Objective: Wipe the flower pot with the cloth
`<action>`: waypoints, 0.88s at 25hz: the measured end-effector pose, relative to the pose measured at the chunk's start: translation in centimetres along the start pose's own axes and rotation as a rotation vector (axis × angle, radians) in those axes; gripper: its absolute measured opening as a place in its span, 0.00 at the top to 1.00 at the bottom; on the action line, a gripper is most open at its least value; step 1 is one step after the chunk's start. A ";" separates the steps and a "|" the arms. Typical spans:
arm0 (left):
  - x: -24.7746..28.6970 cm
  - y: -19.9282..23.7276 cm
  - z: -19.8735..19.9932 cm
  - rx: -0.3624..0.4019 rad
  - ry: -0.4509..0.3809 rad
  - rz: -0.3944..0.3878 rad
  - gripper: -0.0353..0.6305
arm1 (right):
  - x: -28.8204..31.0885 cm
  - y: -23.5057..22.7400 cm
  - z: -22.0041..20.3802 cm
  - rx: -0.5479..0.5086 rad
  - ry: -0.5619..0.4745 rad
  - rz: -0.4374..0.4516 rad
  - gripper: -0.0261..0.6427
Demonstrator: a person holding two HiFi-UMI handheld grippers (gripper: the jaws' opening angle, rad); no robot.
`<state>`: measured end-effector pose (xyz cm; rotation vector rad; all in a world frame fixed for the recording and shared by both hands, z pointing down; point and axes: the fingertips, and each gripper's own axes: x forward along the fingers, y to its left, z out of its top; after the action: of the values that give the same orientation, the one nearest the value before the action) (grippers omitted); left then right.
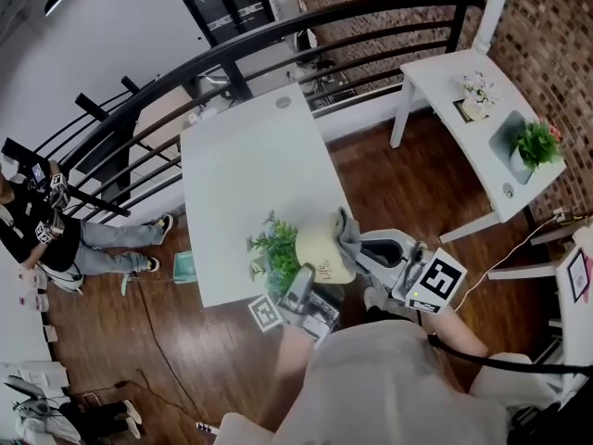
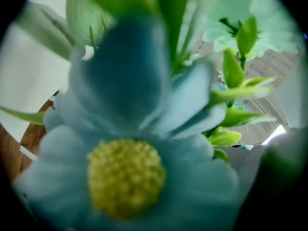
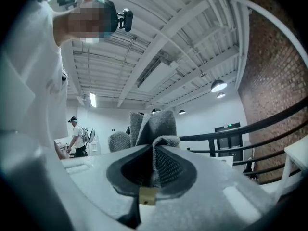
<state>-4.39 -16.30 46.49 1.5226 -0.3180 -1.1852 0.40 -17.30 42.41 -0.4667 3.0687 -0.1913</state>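
Head view: flower pot (image 1: 326, 251), cream, at the near edge of the white table (image 1: 250, 174), tipped on its side with its mouth to the left; whether it rests on the tabletop cannot be told. Green plant (image 1: 276, 248) spills out leftward.

Cloth (image 1: 348, 233), grey, bunched, lies against the right side of the pot. Right gripper (image 1: 361, 247) sits just right of it. In the right gripper view the jaws are pinched together on the cloth (image 3: 154, 124), whose folds stand up above the right gripper (image 3: 152, 154).

Left gripper (image 1: 301, 290) is at the near underside of the pot. Left gripper view is filled by a pale blue flower (image 2: 125, 177) with a yellow centre and by green leaves (image 2: 233, 71). The jaws are covered, so their spread cannot be told.

Second white table (image 1: 463, 72), far right, carries a small potted plant (image 1: 536, 145). Black railing (image 1: 278, 40) runs along the far side. Seated person (image 1: 42, 225), far left, on the wooden floor (image 1: 167, 341).
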 end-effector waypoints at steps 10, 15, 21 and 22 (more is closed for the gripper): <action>-0.5 1.6 1.8 0.037 -0.035 0.083 0.18 | -0.3 -0.9 -6.5 0.044 0.178 -0.016 0.95; -1.5 4.2 5.1 0.231 0.037 0.247 0.18 | 0.6 -0.1 -8.2 0.140 0.152 -0.006 0.95; -3.9 10.3 10.1 0.570 0.247 0.513 0.18 | -2.0 -7.1 -9.0 0.138 0.144 -0.251 0.95; -4.3 11.4 10.8 0.649 0.304 0.560 0.18 | -2.7 -7.6 -9.4 0.145 0.148 -0.278 0.95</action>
<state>-10.53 -23.32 59.83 1.9547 -0.9154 -0.4032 4.71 -22.62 52.69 -0.9068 3.0860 -0.4717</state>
